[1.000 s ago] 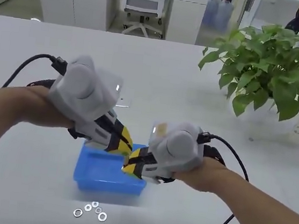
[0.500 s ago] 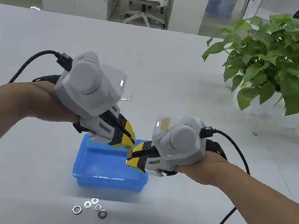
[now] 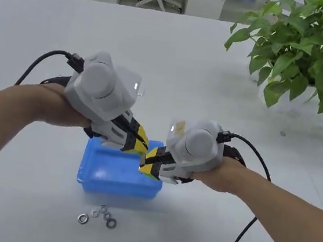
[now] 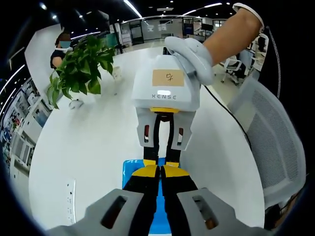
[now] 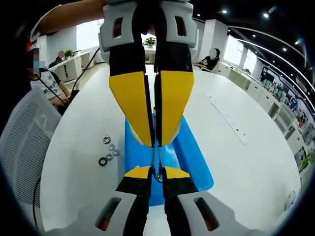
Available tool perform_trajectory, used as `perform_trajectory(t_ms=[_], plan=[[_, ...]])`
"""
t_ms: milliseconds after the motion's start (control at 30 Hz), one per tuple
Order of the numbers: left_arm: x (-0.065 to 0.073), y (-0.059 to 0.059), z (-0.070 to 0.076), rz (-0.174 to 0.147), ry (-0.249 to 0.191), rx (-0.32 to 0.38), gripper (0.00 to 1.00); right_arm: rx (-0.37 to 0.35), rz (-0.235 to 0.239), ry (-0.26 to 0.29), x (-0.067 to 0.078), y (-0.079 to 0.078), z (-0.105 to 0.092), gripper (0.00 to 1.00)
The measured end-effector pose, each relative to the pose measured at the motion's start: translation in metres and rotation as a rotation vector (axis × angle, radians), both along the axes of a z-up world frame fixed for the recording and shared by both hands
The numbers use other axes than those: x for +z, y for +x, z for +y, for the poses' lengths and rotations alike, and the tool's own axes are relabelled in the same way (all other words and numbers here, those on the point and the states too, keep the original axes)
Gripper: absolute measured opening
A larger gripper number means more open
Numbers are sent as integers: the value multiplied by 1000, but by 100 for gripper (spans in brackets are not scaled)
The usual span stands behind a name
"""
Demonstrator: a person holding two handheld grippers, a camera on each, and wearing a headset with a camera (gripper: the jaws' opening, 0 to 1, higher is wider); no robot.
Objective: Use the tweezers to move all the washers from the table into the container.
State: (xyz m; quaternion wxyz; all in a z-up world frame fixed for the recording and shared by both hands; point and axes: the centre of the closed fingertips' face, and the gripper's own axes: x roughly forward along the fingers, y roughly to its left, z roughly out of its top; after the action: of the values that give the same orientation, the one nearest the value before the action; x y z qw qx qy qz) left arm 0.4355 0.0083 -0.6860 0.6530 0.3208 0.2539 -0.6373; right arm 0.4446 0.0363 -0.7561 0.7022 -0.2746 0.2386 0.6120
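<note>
Tweezers [image 5: 155, 158], tip state not determinable, are pinched by left gripper [image 5: 156, 141] and right gripper [image 5: 156, 171] over the container [image 5: 194, 167]; 5 washers [image 5: 109, 151] are left outside.

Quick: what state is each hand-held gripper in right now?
Left hand-held gripper: closed on the tweezers.
Right hand-held gripper: closed, apparently on the tweezers' lower end, over the blue container.

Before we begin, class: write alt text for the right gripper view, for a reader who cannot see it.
Two yellow-tipped grippers, the right gripper from below and the left gripper from above, meet on thin tweezers over a blue container. Washers lie on the white table beside it.
</note>
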Motion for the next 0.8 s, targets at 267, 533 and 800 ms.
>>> perform_trajectory(t_ms=[267,533,800], plan=[[-14,4,-3,18,5,-3,5,-1,25,1,-14,3,-1,10],[-23,9,-2,34,6,-4,5,2,35,-7,-23,7,-1,10],[-25,9,0,40,7,-5,5,12,30,-13,-26,7,2,10]])
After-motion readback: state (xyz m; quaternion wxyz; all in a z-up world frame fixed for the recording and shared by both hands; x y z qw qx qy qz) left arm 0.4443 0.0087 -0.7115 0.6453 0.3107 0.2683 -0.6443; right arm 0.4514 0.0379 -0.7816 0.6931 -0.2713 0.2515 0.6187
